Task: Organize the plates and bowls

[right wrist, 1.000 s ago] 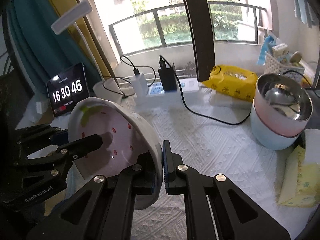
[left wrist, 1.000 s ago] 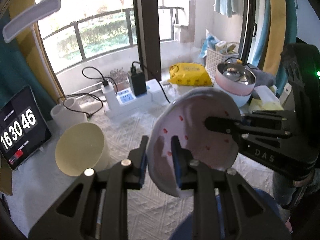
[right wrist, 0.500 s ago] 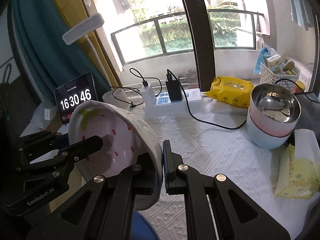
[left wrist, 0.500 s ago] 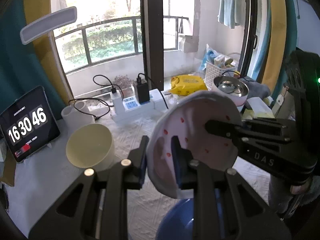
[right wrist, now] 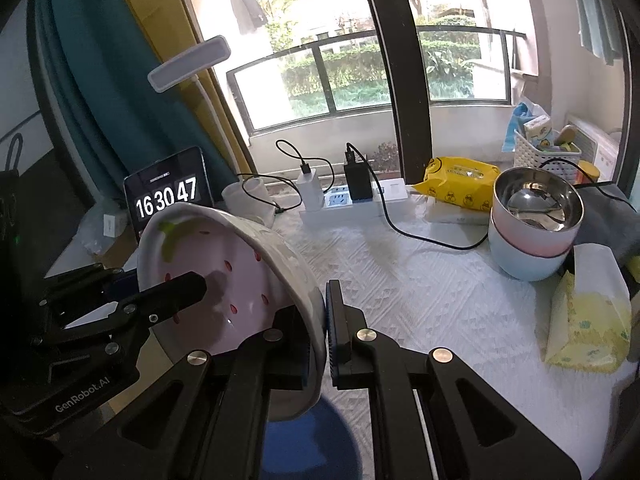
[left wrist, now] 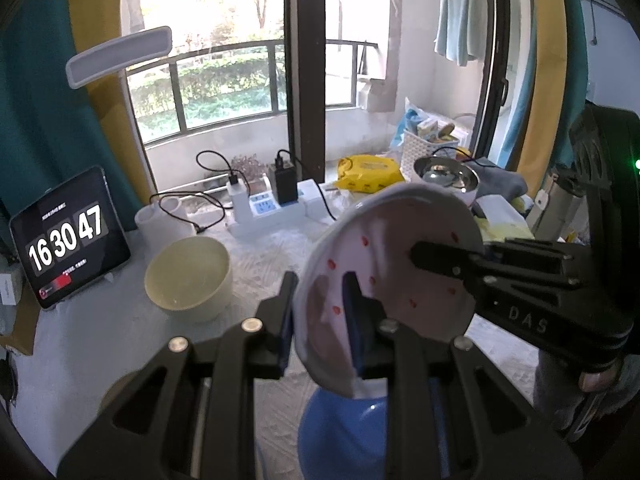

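A pink bowl with red spots [left wrist: 400,248] hangs tilted above the table, held from both sides. My left gripper [left wrist: 320,280] is shut on its left rim. My right gripper [right wrist: 320,300] is shut on the opposite rim of the pink bowl [right wrist: 224,256]. Each gripper shows in the other's view, with one finger [left wrist: 440,250] [right wrist: 180,286] reaching inside the bowl. Right beneath it sits a blue bowl [left wrist: 344,432] [right wrist: 304,440], partly hidden by the grippers. A cream bowl [left wrist: 188,272] stands on the table at the left. A steel bowl tops a pink and pale-blue stack [right wrist: 536,216] at the right.
A tablet clock [left wrist: 68,236], a white cup [left wrist: 164,220] and a power strip [left wrist: 276,204] with cables line the back by the window. A yellow wipes pack [right wrist: 460,184], a tissue pack [right wrist: 588,312] and a white basket [right wrist: 544,152] sit at the right. A desk lamp [left wrist: 120,56] hangs over the left.
Both grippers have risen and drawn back with the pink bowl held between them. The blue bowl has come into view beneath it, and more of the table shows.
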Action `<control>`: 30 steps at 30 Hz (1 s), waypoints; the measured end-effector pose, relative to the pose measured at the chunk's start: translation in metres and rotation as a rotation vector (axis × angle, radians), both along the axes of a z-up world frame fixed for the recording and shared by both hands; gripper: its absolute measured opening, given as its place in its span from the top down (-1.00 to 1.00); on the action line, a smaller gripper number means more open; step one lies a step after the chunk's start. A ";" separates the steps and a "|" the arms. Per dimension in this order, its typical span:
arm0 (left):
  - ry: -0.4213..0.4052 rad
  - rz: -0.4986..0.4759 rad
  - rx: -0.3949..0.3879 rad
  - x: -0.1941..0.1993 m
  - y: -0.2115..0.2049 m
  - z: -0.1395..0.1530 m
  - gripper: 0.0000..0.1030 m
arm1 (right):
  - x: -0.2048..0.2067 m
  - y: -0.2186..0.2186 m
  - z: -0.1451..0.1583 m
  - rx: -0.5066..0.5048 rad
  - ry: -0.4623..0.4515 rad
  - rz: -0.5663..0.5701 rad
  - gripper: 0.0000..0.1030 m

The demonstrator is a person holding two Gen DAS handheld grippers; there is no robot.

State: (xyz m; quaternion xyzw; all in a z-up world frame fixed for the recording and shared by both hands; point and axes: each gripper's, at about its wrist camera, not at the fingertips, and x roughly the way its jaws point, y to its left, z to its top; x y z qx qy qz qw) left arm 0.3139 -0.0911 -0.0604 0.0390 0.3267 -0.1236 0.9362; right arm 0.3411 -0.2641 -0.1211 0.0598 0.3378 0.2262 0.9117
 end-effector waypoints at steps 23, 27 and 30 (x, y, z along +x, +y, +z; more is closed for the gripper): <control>0.077 0.007 -0.065 -0.053 0.012 -0.014 0.56 | -0.053 0.008 -0.017 -0.002 0.072 0.000 0.86; 0.083 0.002 -0.063 -0.060 0.009 -0.018 0.56 | -0.059 0.004 -0.022 0.006 0.090 -0.005 0.86; 0.091 0.001 -0.063 -0.064 0.008 -0.022 0.56 | -0.064 0.003 -0.027 0.006 0.102 -0.009 0.85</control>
